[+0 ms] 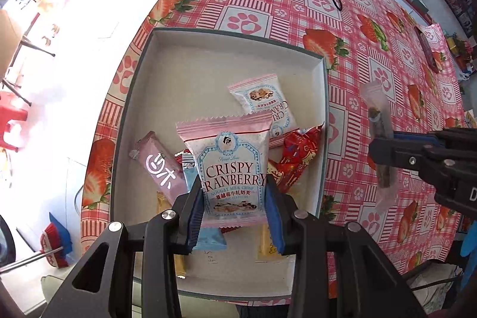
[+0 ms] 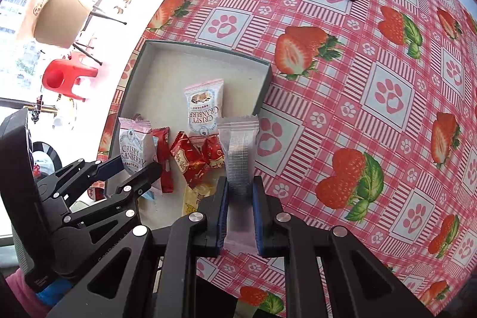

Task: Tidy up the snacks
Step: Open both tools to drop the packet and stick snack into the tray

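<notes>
While each tool (image 1: 234,198) (image 2: 240,198) clamps a packet (image 1: 232,166) (image 2: 238,151), neither gapes.

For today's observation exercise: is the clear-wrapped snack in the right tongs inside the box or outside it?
Outside. The clear packet, clamped in the right tongs, is beyond the box wall, over the tablecloth.

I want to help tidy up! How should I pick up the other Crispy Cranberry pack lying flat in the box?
Come straight down from above and pinch the flat cranberry pack across its two long sides, near the middle. It lies flat on the box floor, its far end free of other snacks, so there is probably room there.
</notes>
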{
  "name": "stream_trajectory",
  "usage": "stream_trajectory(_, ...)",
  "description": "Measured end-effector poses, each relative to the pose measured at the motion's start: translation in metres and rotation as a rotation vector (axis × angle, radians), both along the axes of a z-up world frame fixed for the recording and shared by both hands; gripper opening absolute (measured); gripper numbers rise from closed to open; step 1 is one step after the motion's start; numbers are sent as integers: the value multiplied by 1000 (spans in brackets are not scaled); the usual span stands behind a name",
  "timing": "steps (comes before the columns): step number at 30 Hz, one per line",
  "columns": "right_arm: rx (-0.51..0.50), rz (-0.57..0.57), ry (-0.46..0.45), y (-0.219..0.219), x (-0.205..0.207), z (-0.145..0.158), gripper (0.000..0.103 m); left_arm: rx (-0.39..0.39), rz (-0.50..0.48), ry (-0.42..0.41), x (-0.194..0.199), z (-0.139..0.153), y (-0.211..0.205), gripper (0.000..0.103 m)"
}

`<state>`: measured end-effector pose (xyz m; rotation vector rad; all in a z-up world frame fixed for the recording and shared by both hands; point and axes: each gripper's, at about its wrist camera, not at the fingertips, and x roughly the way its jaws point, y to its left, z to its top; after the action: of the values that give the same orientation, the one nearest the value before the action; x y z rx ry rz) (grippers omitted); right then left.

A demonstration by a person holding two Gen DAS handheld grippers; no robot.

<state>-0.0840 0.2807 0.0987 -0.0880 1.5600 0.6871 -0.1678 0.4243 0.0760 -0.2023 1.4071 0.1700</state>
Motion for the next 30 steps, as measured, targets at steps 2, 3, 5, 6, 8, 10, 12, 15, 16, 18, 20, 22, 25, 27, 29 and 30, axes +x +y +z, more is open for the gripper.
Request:
stream_trajectory(2, 3, 21, 7, 15, 0, -2, 16, 0, 12, 17, -3, -6, 7, 41)
stream_trajectory(3, 2, 31, 11, 23, 0, -4, 16, 2, 16, 25, -4, -8, 10, 41)
stream_trajectory(5, 0, 50, 16, 36, 0, -6, 16, 3, 23, 37, -6, -12, 14, 41)
stream_trajectory(6, -1, 57, 20, 42, 1, -8, 16, 0, 26, 42, -7, -14, 15, 41)
stream_trajectory(8, -7, 70, 27, 52, 1, -12, 16, -11, 25, 46, -7, -17, 17, 42)
stream_trajectory(10, -15, 76, 41, 60, 2, -15, 17, -11, 23, 26, -8, -15, 18, 48)
stream_trajectory(12, -26, 86, 46, 65, 2, -18, 17, 0, 20, 0, -8, -11, 18, 77)
stream_trajectory(15, -47, 100, 36, 68, 0, -18, 48, 30, 28, -11, -9, -7, 21, 84)
stream_trajectory(16, -53, 99, 27, 68, 0, -18, 69, 28, 32, 8, -8, -9, 22, 86)
stream_trajectory(18, -59, 101, 9, 67, -1, -15, 72, 35, 42, 40, -7, -15, 24, 89)
stream_trajectory(20, -83, 107, -1, 68, -1, -14, 72, 70, 47, 49, -7, -16, 24, 91)
stream_trajectory(22, -107, 111, -25, 68, -2, -12, 89, 119, 52, 59, -8, -17, 24, 92)
stream_trajectory(25, -142, 117, -108, 66, -3, -5, 99, 149, 53, 59, -9, -15, 26, 92)
stream_trajectory(27, -156, 123, -131, 64, -3, -3, 102, 119, 63, 58, -10, -14, 29, 92)
stream_trajectory(29, -167, 131, -153, 64, -3, -1, 102, 109, 69, 70, -9, -13, 30, 92)
stream_trajectory(30, -170, 136, -160, 64, -3, -1, 102, 112, 69, 77, -9, -14, 30, 92)
